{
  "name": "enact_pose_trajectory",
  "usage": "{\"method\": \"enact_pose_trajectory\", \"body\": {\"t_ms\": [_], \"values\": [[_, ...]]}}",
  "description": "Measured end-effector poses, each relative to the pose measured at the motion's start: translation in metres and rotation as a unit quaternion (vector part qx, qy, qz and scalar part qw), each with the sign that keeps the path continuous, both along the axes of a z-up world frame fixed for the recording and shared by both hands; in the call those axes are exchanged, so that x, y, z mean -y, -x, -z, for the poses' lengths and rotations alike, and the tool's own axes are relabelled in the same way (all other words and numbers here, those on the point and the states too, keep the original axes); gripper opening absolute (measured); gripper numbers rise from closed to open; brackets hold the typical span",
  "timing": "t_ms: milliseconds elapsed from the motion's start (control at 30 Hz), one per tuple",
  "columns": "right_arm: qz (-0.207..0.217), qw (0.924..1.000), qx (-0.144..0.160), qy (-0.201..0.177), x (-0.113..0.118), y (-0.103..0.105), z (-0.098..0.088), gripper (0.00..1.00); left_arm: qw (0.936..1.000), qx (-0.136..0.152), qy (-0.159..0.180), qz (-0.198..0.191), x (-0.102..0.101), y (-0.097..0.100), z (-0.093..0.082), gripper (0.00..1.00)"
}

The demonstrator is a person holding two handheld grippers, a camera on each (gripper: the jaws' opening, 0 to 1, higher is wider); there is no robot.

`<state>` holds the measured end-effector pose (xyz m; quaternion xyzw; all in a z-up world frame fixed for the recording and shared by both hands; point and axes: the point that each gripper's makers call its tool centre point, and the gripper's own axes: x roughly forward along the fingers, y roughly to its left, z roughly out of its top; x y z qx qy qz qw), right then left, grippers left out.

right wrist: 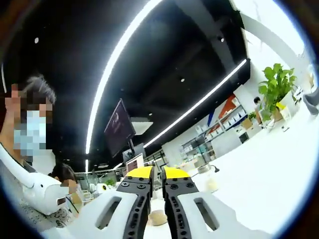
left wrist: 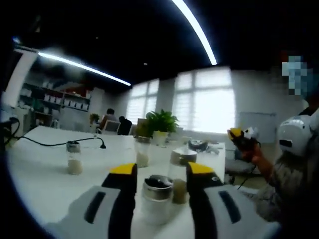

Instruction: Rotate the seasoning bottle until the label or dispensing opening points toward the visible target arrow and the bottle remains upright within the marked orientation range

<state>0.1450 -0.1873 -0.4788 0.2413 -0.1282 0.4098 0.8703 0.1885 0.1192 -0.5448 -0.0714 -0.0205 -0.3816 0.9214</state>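
Low in the left gripper view, a glass seasoning bottle (left wrist: 158,191) with a metal cap stands upright on the white table (left wrist: 45,184). My left gripper (left wrist: 162,169) is open, one yellow-tipped jaw on each side of the bottle and a small gap on both sides. A second bottle (left wrist: 179,188) with beige seasoning stands just behind it. The right gripper (left wrist: 242,135) is held up in a person's hand at the right. In the right gripper view, the right gripper (right wrist: 157,173) points upward toward the ceiling, jaws close together with nothing between them.
Two more shakers (left wrist: 74,158) (left wrist: 142,152) and a metal-lidded jar (left wrist: 183,156) stand farther back. A black cable (left wrist: 55,144) crosses the table at the left, and a potted plant (left wrist: 160,122) sits at its far end. The person (left wrist: 294,164) stands at the right edge.
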Motion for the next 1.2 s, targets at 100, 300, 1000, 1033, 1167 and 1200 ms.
{"method": "enact_pose_trajectory", "body": {"t_ms": [100,300,1000,1033,1167,1200], "values": [[0.016,0.9998,0.005,0.010,-0.002,-0.001,0.000,0.01,0.9996,0.005,-0.004,-0.027,-0.002,-0.006,0.004,0.42],[0.020,0.9995,-0.001,0.024,-0.007,-0.005,0.007,0.06,0.9936,0.028,0.036,-0.103,-0.014,-0.008,-0.005,0.42],[0.024,0.9995,-0.019,0.007,0.000,-0.007,0.008,0.02,0.9772,0.051,-0.058,-0.198,0.002,-0.012,0.013,0.47],[0.024,0.9994,-0.022,0.007,0.000,-0.007,0.009,0.02,0.9771,0.051,-0.058,-0.198,0.004,-0.012,0.015,0.45],[0.024,0.9993,-0.028,0.007,0.001,-0.008,0.012,0.02,0.9784,0.055,-0.061,-0.190,0.010,-0.011,0.017,0.39],[0.025,0.9992,-0.030,0.006,0.001,-0.009,0.012,0.02,0.9788,0.056,-0.061,-0.187,0.011,-0.011,0.017,0.39]]}}
